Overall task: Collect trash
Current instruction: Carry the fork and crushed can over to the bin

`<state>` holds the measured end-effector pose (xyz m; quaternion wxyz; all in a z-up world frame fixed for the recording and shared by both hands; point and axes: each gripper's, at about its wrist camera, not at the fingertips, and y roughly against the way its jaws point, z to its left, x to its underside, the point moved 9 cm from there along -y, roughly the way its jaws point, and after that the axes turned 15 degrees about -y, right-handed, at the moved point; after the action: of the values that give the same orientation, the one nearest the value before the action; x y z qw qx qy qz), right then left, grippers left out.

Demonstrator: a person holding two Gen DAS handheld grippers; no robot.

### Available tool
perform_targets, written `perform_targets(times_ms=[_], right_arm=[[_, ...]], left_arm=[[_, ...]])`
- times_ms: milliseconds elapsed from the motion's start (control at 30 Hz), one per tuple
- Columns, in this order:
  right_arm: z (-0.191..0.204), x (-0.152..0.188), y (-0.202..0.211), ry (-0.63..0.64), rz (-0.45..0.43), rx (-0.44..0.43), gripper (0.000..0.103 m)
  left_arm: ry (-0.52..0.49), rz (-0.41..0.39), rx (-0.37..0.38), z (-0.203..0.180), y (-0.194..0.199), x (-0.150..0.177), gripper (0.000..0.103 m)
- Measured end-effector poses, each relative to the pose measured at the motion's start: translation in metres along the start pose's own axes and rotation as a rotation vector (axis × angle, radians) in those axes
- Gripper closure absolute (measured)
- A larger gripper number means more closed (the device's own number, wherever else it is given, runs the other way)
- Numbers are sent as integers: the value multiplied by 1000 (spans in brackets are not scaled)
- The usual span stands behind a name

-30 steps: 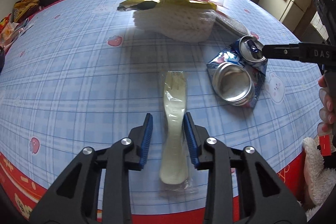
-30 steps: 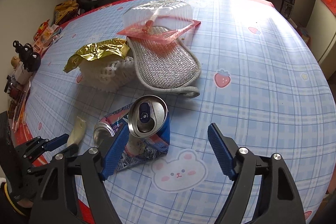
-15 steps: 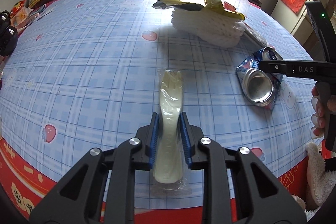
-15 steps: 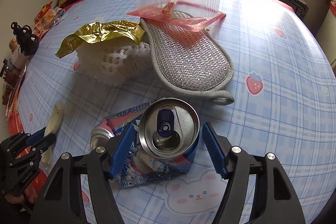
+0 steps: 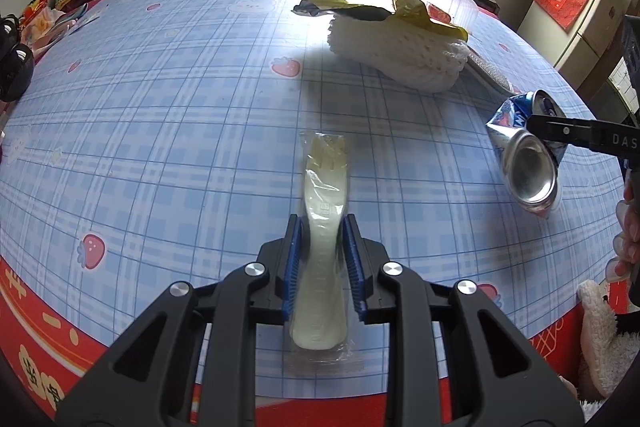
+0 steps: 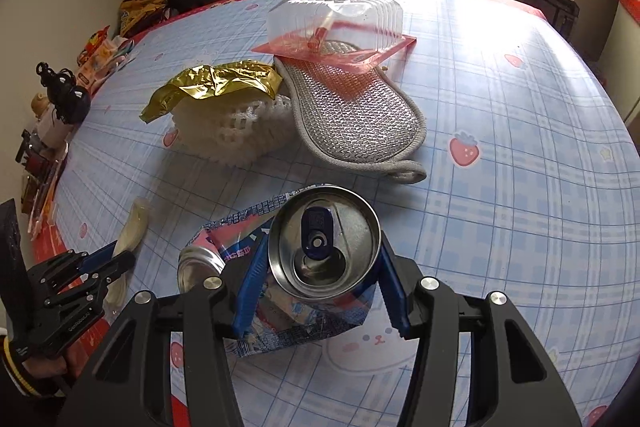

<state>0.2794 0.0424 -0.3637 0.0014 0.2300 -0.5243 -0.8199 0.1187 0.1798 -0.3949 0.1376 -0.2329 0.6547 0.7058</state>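
Gripping the wrapped fork, left gripper clamps its handle — right gripper, beside it, closing around the crushed can.

We take the crushed can as our mark on the desk. Behind it lies the mesh pad, with the clear box resting on the pad's far end. Left of the pad sits the foam net (a foil wrapper lies on it). Left of the can lies the wrapped fork, near the desk's front edge.
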Motion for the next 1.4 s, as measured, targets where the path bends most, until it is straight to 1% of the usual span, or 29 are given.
perform_targets(times_ms=[100, 133, 200, 300, 467, 600, 700, 800, 900, 1067, 1267, 1400], right_arm=[[-1, -2, 17, -7, -35, -11, 51], [-2, -3, 22, -11, -46, -14, 51], [-6, -4, 34, -21, -71, -17, 51], [-13, -8, 53, -29, -113, -18, 51], [-31, -13, 88, -58, -190, -27, 51], [-55, -20, 119, -116, -259, -36, 51], [-76, -27, 142, -166, -314, -33, 51], [-106, -33, 168, -219, -372, -19, 51], [-143, -38, 195, -267, -431, 13, 51], [-223, -40, 236, -359, -503, 96, 51], [-323, -33, 279, -453, -557, 207, 51], [-383, -31, 294, -505, -565, 265, 51]], left_arm=[[16, 5, 9, 2, 0, -1, 80], [25, 8, 9, 4, 0, -1, 83], [45, 11, 18, 6, 0, -1, 83], [48, 1, 7, 10, 7, -4, 84], [26, -81, -9, 10, 40, -28, 84], [2, -165, -4, 3, 70, -64, 84], [-26, -232, 5, -13, 92, -94, 84], [-70, -293, 31, -41, 113, -125, 84], [-137, -344, 64, -81, 130, -155, 84], [-230, -404, 148, -156, 145, -196, 84], [-322, -476, 265, -258, 163, -236, 84], [-377, -509, 325, -323, 169, -256, 84]])
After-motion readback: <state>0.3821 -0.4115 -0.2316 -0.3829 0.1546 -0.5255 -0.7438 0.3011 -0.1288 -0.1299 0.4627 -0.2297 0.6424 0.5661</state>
